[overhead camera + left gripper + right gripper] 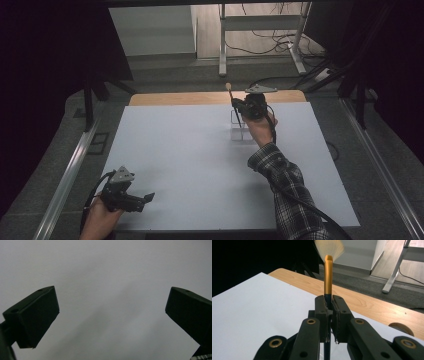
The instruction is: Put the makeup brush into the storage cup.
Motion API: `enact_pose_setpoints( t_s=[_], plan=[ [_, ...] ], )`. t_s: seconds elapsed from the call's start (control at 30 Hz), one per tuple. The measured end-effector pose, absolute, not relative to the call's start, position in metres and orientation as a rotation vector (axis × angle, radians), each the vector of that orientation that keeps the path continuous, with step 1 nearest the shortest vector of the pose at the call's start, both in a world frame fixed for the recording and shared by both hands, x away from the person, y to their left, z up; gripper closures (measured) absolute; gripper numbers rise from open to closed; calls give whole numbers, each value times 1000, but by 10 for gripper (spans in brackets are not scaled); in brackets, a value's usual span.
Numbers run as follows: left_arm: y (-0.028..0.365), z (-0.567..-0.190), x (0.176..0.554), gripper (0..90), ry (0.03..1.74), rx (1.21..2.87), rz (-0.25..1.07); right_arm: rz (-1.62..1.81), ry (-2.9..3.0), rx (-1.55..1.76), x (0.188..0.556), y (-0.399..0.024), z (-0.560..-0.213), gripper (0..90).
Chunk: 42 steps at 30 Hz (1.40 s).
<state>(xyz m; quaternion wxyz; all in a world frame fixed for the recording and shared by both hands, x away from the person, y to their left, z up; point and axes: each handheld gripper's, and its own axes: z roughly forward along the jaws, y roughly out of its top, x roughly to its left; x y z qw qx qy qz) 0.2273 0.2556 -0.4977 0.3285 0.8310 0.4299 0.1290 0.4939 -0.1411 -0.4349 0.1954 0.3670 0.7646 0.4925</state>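
Brush (232, 100) handling is the work in hand, and the high view sets it in the upper middle of the frame: the right gripper (244, 111) carries a slim brush with its pale bristle end up and its dark handle running down into a clear container (241, 128) that stands on the white tabletop (190, 165). Holding it near upright looks deliberate, since a long thin handle goes in or out of a narrow holder most easily along its own line. At the lower left of this frame the left gripper (137, 199) lies low by the near edge, well apart from the container, apparently parked out of the way.

Seen from the left gripper view, its two black fingers (37, 317) stand wide apart at the lower left and lower right corners, with nothing but bare white tabletop between them; it has no share in the grip.

From the right gripper view, the fingers (323, 315) at centre frame are pressed together on the brush's dark stem, just below the gold ferrule (328, 275). Bristles (329, 247) fan out, blurred, at the top edge. Gripping close under the ferrule probably keeps the brush from swinging while the handle end is guided.
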Motion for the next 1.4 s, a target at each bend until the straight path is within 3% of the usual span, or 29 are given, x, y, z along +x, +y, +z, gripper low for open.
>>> enact_pose_setpoints(
  t_s=[0.73, 0.77, 0.9, 1.07, 1.4],
  plan=[
    [254, -498, 228, 0, 1121, 2197, 337, 1345, 2167, 1045, 490, -145, -453, 827],
    [254, -498, 228, 0, 1121, 2197, 337, 1350, 2175, 1040, 490, -145, -453, 774],
    [254, -499, 228, 0, 1122, 2199, 337, 1345, 2169, 1053, 491, -143, -450, 396],
    [254, -499, 228, 0, 1121, 2203, 338, 1354, 2182, 1086, 494, -143, -446, 176],
    [253, -499, 228, 0, 1121, 2207, 339, 1309, 2229, 1073, 493, -143, -448, 98]
  ],
)
